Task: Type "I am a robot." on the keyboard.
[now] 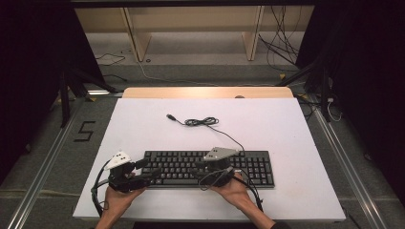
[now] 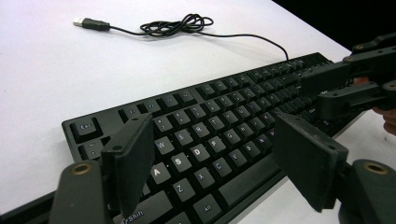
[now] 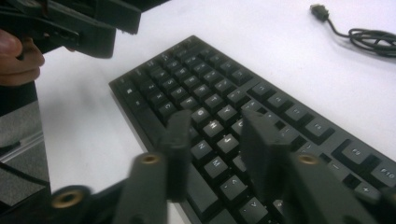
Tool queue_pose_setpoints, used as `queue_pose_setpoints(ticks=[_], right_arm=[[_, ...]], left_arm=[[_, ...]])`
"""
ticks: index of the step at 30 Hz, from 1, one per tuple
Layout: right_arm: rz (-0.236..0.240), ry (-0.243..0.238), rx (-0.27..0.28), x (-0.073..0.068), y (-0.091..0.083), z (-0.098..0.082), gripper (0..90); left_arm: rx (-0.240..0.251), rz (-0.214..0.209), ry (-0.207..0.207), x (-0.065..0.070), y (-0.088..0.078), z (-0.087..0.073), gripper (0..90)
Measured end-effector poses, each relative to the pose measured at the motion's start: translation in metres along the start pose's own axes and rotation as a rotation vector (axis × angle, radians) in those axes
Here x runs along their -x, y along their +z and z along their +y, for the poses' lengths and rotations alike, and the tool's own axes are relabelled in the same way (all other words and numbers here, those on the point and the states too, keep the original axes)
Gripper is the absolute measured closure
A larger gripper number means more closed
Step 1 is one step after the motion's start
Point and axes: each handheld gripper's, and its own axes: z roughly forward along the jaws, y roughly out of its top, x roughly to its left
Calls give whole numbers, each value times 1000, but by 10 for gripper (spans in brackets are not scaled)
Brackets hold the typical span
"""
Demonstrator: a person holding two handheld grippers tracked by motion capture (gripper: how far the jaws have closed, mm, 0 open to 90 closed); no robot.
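High view: the black plastic full-size keyboard [image 1: 210,168] lies near the front of the white tabletop [image 1: 286,129], a gripper poised at each end.

Left gripper view: the left gripper [image 2: 224,156] has its fingers spread wide, holding nothing.

Right gripper view: the right gripper [image 3: 215,149], narrowed but empty (slightly blurred), could snag keycaps.

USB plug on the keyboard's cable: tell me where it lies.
In the high view the USB plug lies on the white table, beyond the keyboard, left of the cable's coil.
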Motion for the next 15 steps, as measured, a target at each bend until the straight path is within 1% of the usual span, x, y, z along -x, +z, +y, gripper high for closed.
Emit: queue_pose_setpoints(ticks=[4,7,11,15], right_arm=[[0,-1,-15,0,5,1,786],[3,-1,-29,0,9,1,836],[3,-8,-51,-2,16,1,883],[3,-11,-66,-3,23,1,900]], left_arm=[[2,1,-3,0,-1,0,293],[0,1,-3,0,-1,0,292],[-2,1,-1,0,-1,-1,287],[-3,0,-1,0,-1,-1,285]])
